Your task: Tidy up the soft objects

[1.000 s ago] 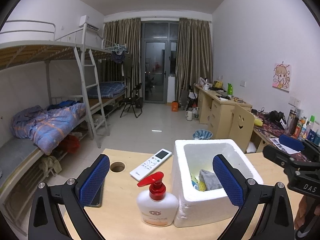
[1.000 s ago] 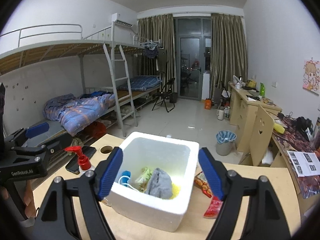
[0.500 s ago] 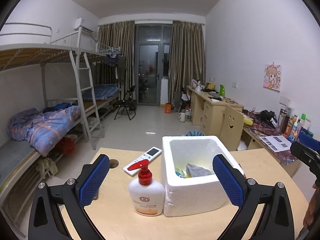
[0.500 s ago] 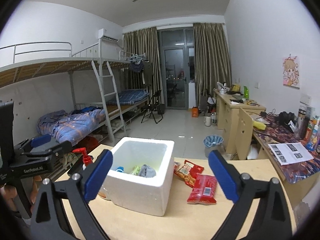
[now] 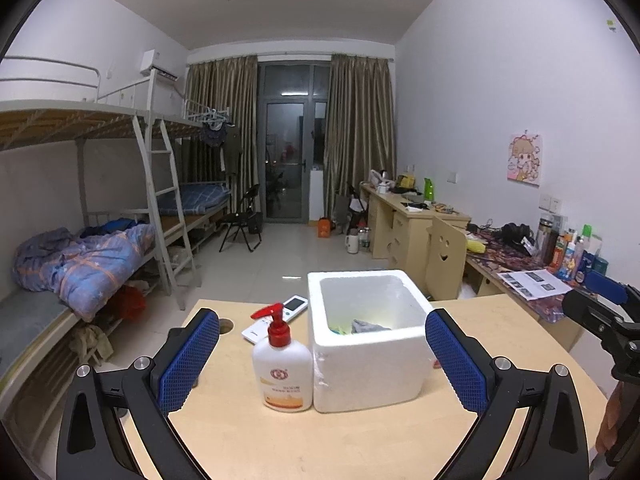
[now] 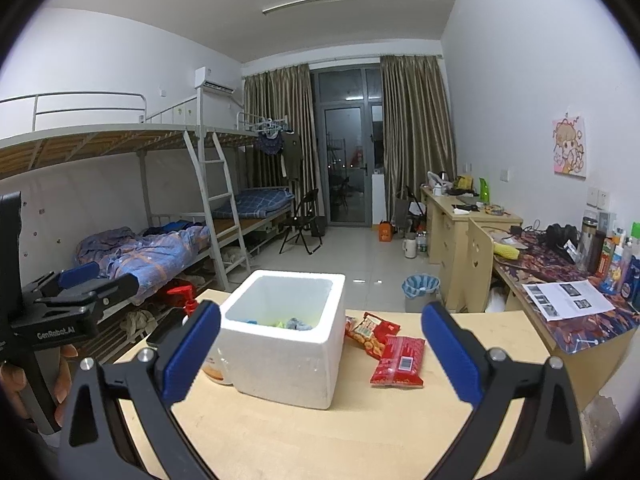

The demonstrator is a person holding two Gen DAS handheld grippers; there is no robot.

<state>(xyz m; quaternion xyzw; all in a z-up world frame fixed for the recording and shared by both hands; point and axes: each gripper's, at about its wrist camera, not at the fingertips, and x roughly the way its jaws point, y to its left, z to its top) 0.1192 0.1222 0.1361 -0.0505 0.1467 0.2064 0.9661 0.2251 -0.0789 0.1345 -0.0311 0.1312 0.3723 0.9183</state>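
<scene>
The right gripper (image 6: pixel 320 352) hangs above the near edge of the wooden table (image 6: pixel 360 440), its blue pads spread wide with nothing between them; its jaws have just been opening. The left gripper (image 5: pixel 322 356) is likewise spread and empty, held level with it on the other side.

Straight ahead of both stands the white foam box (image 6: pixel 286 344), open at the top. Inside, low against the far wall, lie the soft things: a grey cloth (image 5: pixel 366 325) and some green and blue pieces (image 6: pixel 280 323) beside it, only partly seen over the rim.

A lotion bottle (image 5: pixel 286 372) with a red pump stands touching the box's left side, right in front of the left gripper. Behind it lies a white remote (image 5: pixel 276 319). On the box's right, two red snack packets (image 6: pixel 384 346) lie on the table, the nearer one just apart from the box.
</scene>
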